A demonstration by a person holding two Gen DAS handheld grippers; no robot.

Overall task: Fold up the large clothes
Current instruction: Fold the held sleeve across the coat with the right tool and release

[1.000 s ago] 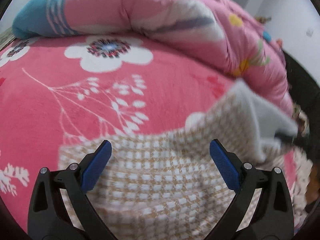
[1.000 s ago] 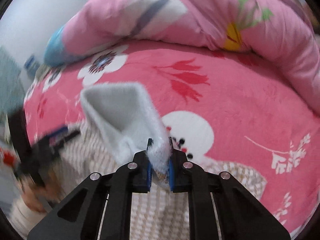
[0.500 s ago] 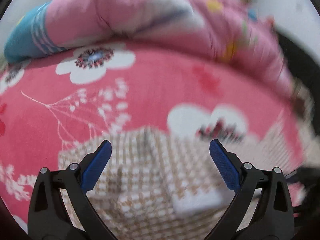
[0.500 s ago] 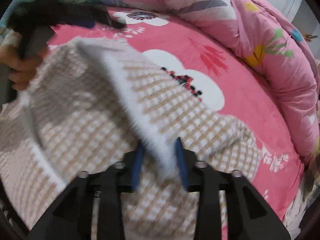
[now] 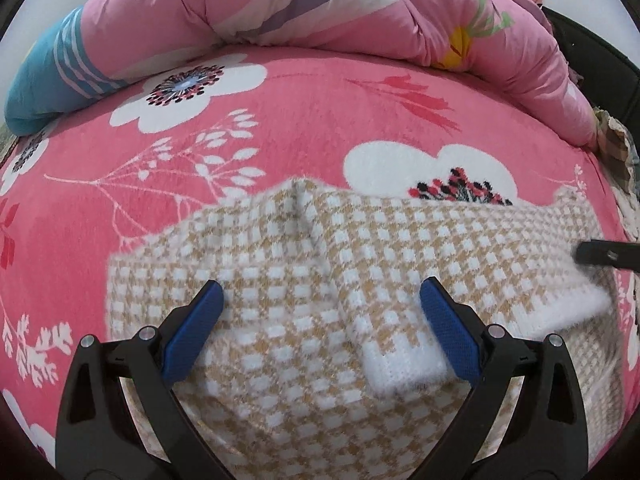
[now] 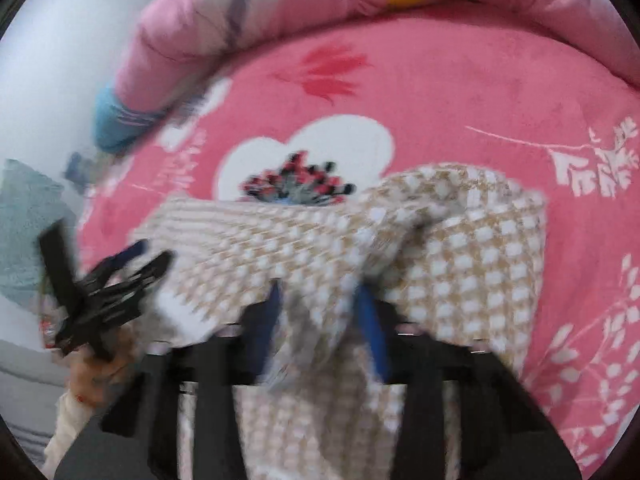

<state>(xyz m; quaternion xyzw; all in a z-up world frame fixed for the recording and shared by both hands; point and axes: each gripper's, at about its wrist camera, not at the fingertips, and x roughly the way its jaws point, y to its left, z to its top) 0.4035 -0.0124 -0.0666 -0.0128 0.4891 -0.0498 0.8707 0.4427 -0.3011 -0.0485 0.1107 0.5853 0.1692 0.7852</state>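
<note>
Since the earlier frame the sleeve has dropped across the soft, limp sweater at lower centre, the right gripper has released it, and the left gripper is agape; its thick white cuff looks the likeliest hold.

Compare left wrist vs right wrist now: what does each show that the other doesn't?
Left wrist only: the sweater's white-edged sleeve ends lying folded across its body, and the left gripper wide open above them.

Right wrist only: the person's left hand on the left gripper's handle, and the right gripper blurred, with sweater fabric between its fingers.

Both: checked sweater, pink floral blanket, pink quilt.
</note>
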